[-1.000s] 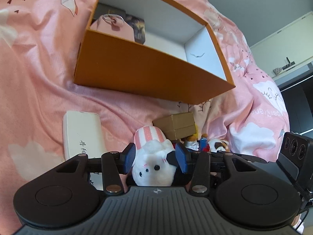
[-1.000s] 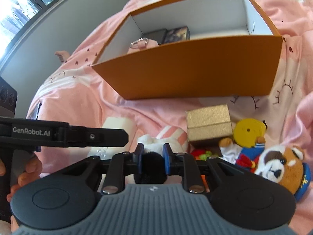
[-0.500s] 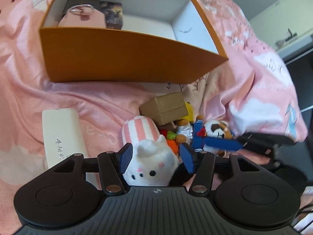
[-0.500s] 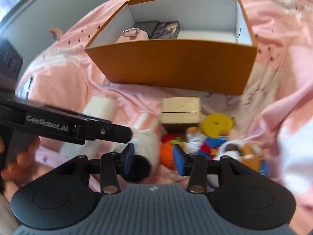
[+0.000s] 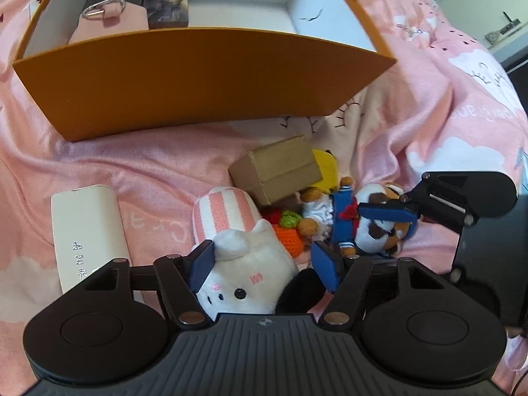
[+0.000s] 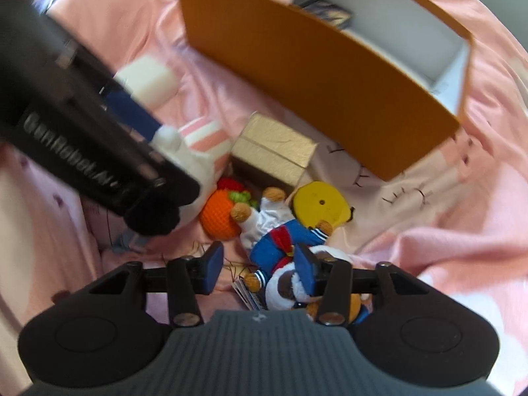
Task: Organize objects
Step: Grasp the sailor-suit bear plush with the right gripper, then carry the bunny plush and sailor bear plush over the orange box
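The white cat plush (image 5: 244,274) with a pink striped hat lies on the pink bedding between the fingers of my left gripper (image 5: 264,265). Its jaws are opening; the right pad stands clear of the plush's black ear. My right gripper (image 6: 259,264) points down over the sailor-suited plush (image 6: 283,234). Its jaws are opening too, one pad above the plush's brown-and-white head, not pressing it. An orange box (image 5: 198,82) stands behind, holding a pink pouch (image 5: 109,23) and dark card boxes (image 5: 168,5).
A gold box (image 5: 280,171), a crocheted orange fruit (image 6: 219,217) and a yellow round toy (image 6: 318,199) crowd the plush toys. A white case (image 5: 87,227) lies left. The left gripper's black body (image 6: 82,151) fills the right wrist view's left side.
Both grippers' jaws have widened. The left has loosened on the white cat plush. The right let go of its black ear, rolled, and swung over to the sailor plush.
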Motion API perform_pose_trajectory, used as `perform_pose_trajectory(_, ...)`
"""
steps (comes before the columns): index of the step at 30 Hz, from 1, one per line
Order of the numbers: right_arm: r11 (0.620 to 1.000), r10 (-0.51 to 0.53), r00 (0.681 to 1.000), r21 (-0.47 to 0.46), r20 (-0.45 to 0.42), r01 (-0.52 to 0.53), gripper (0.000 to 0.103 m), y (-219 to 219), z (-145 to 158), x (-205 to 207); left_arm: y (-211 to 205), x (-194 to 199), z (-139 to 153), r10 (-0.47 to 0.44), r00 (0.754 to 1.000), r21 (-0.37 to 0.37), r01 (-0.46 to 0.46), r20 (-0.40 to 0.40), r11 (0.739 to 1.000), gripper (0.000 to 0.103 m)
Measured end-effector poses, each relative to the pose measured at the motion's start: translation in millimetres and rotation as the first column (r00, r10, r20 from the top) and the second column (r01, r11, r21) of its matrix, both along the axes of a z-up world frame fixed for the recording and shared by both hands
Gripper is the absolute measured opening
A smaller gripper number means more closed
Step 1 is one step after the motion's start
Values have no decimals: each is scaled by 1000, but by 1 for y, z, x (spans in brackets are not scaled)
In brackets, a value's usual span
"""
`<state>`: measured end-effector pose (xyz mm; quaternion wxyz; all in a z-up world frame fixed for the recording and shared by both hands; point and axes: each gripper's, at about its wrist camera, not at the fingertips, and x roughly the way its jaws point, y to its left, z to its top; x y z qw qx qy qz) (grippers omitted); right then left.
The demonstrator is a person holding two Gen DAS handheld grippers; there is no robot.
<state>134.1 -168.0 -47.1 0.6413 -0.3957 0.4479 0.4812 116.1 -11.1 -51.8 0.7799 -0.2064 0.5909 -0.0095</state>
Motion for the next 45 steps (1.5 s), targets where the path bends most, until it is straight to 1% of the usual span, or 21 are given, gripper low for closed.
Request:
perform_pose_trajectory(2,997,63,997,-44,48,-61,53,6,-6,-7,-3,4,-3,0,1000,10,1,-11,1000,81)
perform_pose_trajectory(5,986,142,983,-106,115,-130,53,12,-16,-15,-7,8,-8,-7,1000,46,9,-29,999,82)
perform_pose_trajectory(11,952,269,934,-212,237,-220,53,18,-38,-24,-7,6,-18,-24,999,92,29,-46,995,82)
perform_pose_trajectory(14,940,301,914,-244,272,-236,53,20,-47,-25,-8,7,-26,-28,997,108,35,-67,994,82)
perform_pose_trajectory(16,938,309,907,-252,287,-240,52,20,-50,-25,-7,5,-27,-29,998,108,35,-59,993,81)
perform_pose_trajectory(18,940,305,906,-248,294,-236,47,19,-47,-24,-3,1,-24,-21,999,101,25,-43,995,78)
perform_pose_trajectory(21,955,263,920,-215,290,-205,45,17,-35,-19,8,-7,-21,1,1000,61,0,-17,998,76)
perform_pose_trajectory(24,976,194,945,-154,264,-157,44,13,-17,-9,19,-16,-18,27,1000,12,-27,7,1000,75)
perform_pose_trajectory(27,993,102,970,-83,220,-86,43,11,3,4,31,-26,-10,63,997,-33,-61,36,998,74)
perform_pose_trajectory(30,1000,-1,990,-1,138,1,43,9,23,19,41,-32,1,93,993,-61,-88,78,994,73)
perform_pose_trajectory(32,997,-63,995,54,80,59,43,8,36,25,47,-39,10,107,988,-75,-99,111,992,72)
perform_pose_trajectory(36,976,-158,987,147,-13,158,43,4,58,33,56,-47,25,127,975,-114,-108,181,988,71)
perform_pose_trajectory(40,946,-218,970,221,-105,236,43,6,81,38,69,-51,41,157,959,-159,-122,234,980,71)
perform_pose_trajectory(42,928,-239,959,256,-151,272,43,5,89,42,71,-45,46,177,948,-182,-132,265,975,71)
perform_pose_trajectory(45,892,-265,938,313,-224,326,43,5,102,48,80,-41,60,194,929,-190,-138,316,972,71)
